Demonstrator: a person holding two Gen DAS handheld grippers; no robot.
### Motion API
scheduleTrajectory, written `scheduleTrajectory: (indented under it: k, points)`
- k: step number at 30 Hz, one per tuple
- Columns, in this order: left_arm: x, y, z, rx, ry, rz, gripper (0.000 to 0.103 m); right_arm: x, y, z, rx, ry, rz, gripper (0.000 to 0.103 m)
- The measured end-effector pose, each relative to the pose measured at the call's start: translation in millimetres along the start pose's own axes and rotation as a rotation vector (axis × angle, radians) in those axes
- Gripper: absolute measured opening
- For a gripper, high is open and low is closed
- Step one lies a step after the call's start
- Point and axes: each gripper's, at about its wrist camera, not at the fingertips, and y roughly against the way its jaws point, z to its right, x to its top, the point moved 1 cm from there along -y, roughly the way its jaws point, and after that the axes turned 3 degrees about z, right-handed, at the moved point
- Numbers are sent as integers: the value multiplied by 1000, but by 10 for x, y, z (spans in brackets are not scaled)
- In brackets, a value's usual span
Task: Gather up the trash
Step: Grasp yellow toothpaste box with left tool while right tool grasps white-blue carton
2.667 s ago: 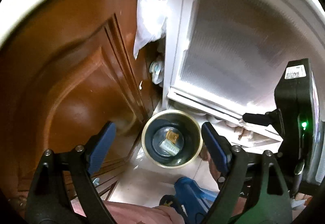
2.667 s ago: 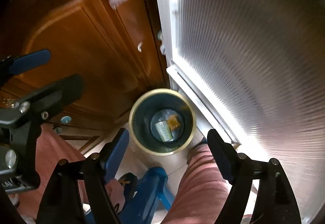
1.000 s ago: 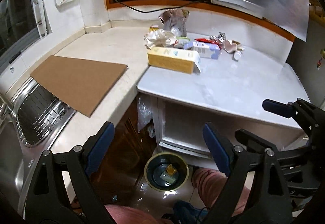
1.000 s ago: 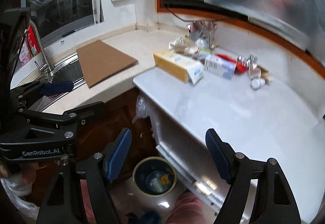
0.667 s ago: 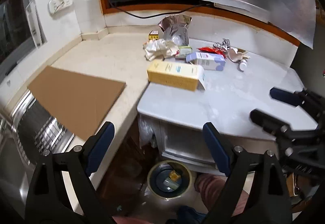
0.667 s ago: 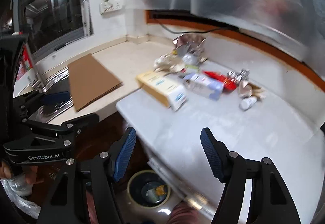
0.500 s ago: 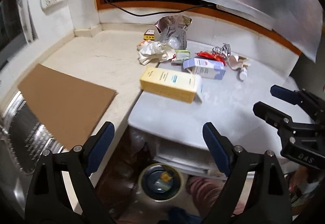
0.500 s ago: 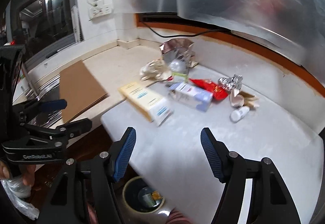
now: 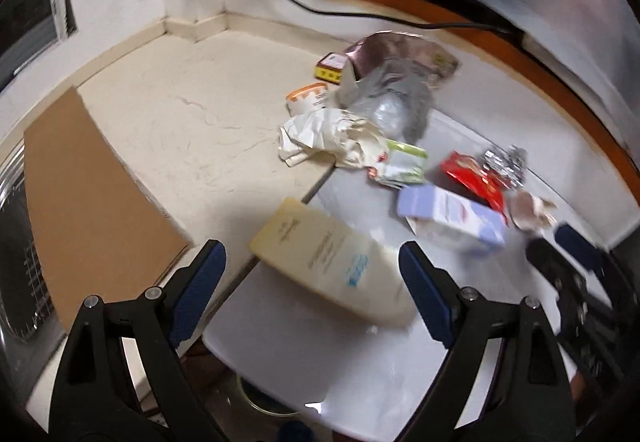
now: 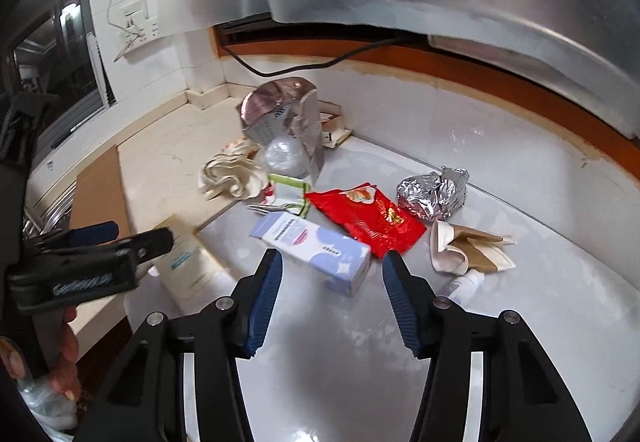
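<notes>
Lavender carton lies flat, long axis diagonal.

Red wrapper, silver foil, pale-yellow carton, lilac-and-white box.

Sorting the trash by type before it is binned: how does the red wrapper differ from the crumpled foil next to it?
The red wrapper lies flat and spread out; the crumpled foil is balled into a lump. The wrapper is glossy red with print, the foil bare silver. The wrapper looks the longer of the two. Both sit on the white countertop, neither in a gripper.
</notes>
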Motion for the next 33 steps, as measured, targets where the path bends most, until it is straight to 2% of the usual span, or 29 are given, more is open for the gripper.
scheduleTrajectory:
  k: [5, 10, 18, 20, 28, 31, 33]
  points:
    - [7, -322, 147, 160, -2, -1, 86, -2, -130, 63, 14, -12, -1, 54]
    - [-54, -384, 184, 222, -9, 28, 87, 6, -210, 38, 26, 13, -9, 54]
    - [-167, -320, 91, 154, -42, 3, 87, -7, -239, -50, 51, 34, -11, 54]
    - [-191, -276, 47, 116, -46, 1, 87, -15, -266, -55, 61, 33, -17, 54]
    - [-325, -159, 15, -40, -117, -25, 87, 26, -424, -29, 160, 13, -77, 54]
    - [-332, -159, 9, -57, -118, -46, 86, 56, -541, -17, 205, 6, -109, 54]
    - [-322, -164, 0, -76, -106, -59, 86, 66, -621, -33, 202, 22, -126, 54]
